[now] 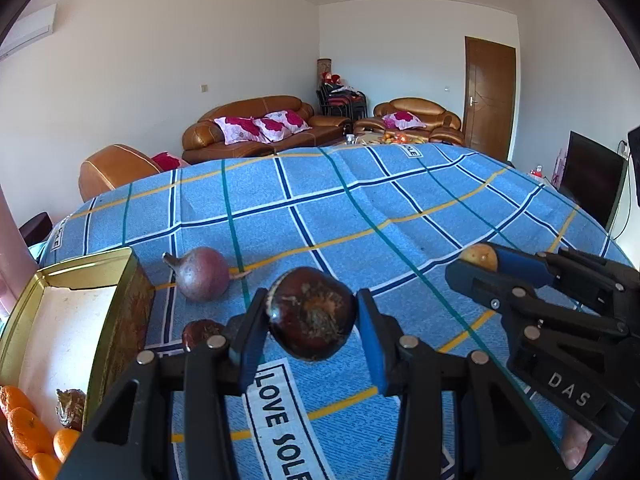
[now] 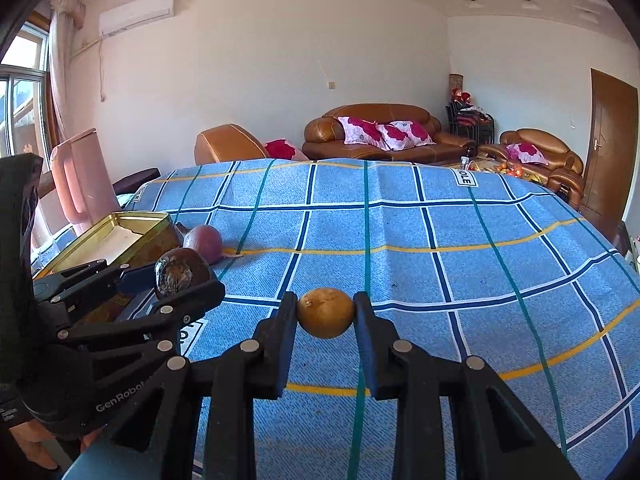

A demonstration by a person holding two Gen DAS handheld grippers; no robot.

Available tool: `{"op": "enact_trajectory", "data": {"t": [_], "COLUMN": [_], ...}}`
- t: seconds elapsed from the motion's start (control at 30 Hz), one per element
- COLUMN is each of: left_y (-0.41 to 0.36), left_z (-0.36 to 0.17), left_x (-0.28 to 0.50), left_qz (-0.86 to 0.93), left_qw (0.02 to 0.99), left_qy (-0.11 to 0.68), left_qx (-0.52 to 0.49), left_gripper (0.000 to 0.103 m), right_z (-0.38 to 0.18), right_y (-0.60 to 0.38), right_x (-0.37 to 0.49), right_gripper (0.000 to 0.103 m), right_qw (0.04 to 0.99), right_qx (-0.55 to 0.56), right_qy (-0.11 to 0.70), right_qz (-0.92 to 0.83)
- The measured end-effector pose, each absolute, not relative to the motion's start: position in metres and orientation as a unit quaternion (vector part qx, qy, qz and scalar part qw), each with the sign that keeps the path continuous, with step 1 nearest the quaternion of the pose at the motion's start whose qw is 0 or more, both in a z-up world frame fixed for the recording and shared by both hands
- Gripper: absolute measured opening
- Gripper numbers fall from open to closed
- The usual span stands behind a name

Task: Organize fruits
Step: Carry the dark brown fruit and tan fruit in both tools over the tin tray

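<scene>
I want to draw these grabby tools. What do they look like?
Both grippers, left and right, are black plastic frames with silver round bolts and two flat fingers lined with blue pads. White letters mark them: "GenRobot" on the left, "DAS" on the right. The person wears a black sleeve on the left arm.

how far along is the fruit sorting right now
Done: several oranges already lie in the gold tin. In hand: the left tool grips a dark brown fruit, and the right tool grips a small tan fruit. Left: a purple fruit and a smaller dark one lie on the blue cloth.
</scene>
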State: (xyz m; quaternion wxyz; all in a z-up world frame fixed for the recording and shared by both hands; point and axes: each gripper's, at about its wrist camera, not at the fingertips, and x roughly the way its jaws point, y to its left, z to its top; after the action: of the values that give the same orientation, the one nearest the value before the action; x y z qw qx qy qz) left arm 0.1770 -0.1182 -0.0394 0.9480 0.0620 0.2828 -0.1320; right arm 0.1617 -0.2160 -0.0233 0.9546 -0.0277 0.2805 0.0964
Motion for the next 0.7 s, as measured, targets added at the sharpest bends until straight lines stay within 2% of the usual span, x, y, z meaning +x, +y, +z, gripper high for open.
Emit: {"op": "enact_trajectory", "data": {"t": [0.7], "left_y": [-0.116], "left_z": [-0.031], "left_x": [0.158], "left_qz": [-0.118], "left_qw": [0.963], "left_qy": [0.236], "left_qx": [0.063], "left_gripper": [0.045], "right_z": [-0.015], "right_y": [-0.212], "right_x": [0.146], "right_gripper": [0.030], "right_qw": [0.964], "right_qx": [-0.037], "right_qy": [0.238], "right_qz": [0.112]}}
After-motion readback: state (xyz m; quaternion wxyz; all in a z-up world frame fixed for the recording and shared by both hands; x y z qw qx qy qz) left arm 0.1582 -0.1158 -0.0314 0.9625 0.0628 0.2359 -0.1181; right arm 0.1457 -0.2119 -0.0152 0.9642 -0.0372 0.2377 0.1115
